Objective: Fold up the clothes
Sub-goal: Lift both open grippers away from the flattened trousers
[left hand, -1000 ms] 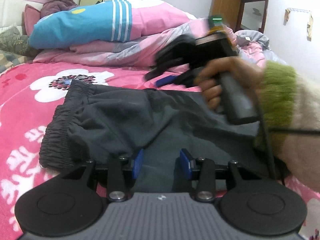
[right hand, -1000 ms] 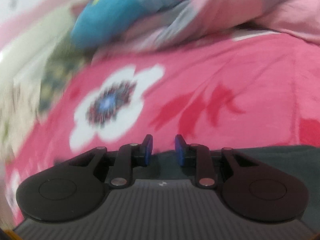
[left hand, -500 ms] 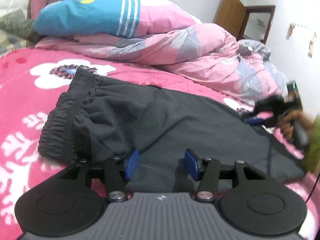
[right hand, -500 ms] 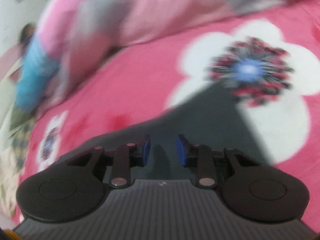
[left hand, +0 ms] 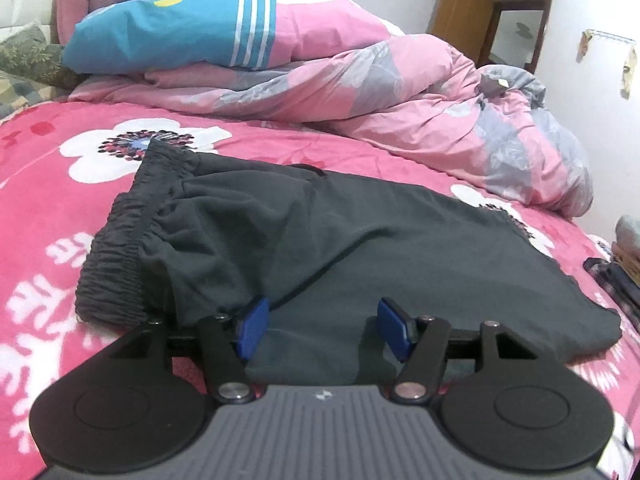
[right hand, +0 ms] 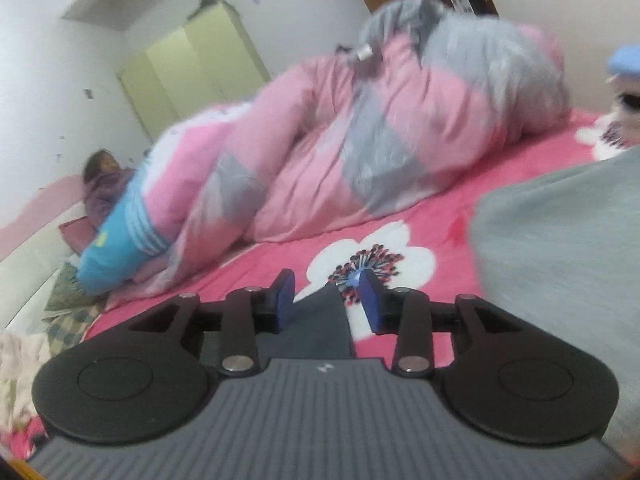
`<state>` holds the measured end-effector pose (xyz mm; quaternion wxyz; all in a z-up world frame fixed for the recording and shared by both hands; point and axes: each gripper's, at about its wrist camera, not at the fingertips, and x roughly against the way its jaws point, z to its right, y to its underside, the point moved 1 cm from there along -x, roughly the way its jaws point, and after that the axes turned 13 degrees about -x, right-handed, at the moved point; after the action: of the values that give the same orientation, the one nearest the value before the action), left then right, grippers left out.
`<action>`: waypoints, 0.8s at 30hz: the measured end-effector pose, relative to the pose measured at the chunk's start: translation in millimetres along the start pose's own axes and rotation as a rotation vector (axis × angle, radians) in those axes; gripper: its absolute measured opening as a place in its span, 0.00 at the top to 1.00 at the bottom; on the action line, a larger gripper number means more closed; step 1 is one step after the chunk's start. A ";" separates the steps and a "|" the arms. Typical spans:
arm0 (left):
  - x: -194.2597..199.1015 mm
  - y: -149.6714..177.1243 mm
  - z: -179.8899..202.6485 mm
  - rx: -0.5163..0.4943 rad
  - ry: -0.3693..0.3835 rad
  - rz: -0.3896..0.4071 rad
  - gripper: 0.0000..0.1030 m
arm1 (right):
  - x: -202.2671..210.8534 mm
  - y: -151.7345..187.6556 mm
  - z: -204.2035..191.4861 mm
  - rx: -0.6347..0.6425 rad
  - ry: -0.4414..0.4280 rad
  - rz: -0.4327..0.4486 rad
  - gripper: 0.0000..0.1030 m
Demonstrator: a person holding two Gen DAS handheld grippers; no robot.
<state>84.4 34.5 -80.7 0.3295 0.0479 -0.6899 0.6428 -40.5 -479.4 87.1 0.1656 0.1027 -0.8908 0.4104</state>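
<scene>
dark grey trousers (left hand: 360, 240) lie flat mid-frame on the pink floral bedspread (left hand: 48, 184), elastic waistband at left, legs running right. left gripper (left hand: 322, 326) at bottom centre, jaws wide, over the near hem. pink-grey duvet (left hand: 400, 92) heaped upper right. right gripper (right hand: 326, 300) (blurred view) jaws apart, a dark cloth corner between them.

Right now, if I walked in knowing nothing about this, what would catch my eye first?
Probably the dark grey trousers spread flat across the bright pink flowered bedspread, elastic waistband to the left. Behind them a rumpled pink and grey duvet is heaped along the far side of the bed. In the foreground, the left tool hovers open with blue-tipped fingers just over the trousers' near edge.
</scene>
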 end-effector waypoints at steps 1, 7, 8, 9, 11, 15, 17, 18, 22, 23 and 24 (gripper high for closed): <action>2.9 -1.6 2.3 -0.004 -0.008 -0.001 0.35 | 14.1 5.4 3.9 -0.006 0.001 -0.008 0.64; 20.5 -11.0 16.4 -0.025 -0.055 -0.006 0.27 | -10.3 75.7 50.6 -0.206 0.019 -0.190 0.64; 23.5 -12.5 18.8 -0.029 -0.063 -0.007 0.26 | -18.6 87.6 57.1 -0.250 0.016 -0.217 0.64; 29.0 -12.3 23.0 -0.043 -0.066 -0.009 0.24 | -26.7 99.5 63.2 -0.293 0.011 -0.243 0.64; 40.9 -9.8 31.2 -0.063 -0.077 -0.010 0.20 | -35.1 118.1 69.1 -0.351 0.004 -0.250 0.64; 58.5 1.9 41.9 -0.085 -0.098 -0.020 0.19 | -43.6 147.9 64.6 -0.404 -0.041 -0.287 0.63; 65.7 8.2 47.3 -0.093 -0.103 -0.026 0.19 | -49.6 162.4 58.0 -0.393 -0.051 -0.315 0.63; 68.4 11.6 50.0 -0.095 -0.103 -0.029 0.19 | -51.7 167.3 53.3 -0.366 -0.047 -0.315 0.63; 73.9 24.1 61.4 -0.093 -0.071 -0.059 0.15 | -54.3 177.6 37.9 -0.236 -0.024 -0.293 0.56; 73.0 27.0 63.7 -0.092 -0.068 -0.072 0.15 | -54.4 179.6 35.5 -0.213 -0.026 -0.289 0.55; 72.0 30.0 66.0 -0.091 -0.066 -0.084 0.14 | -54.4 181.2 34.5 -0.204 -0.029 -0.284 0.52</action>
<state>-12.2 4.6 -66.3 0.3351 0.0832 -0.7262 0.5945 -55.3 -386.9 -80.8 0.2188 0.2161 -0.9066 0.2890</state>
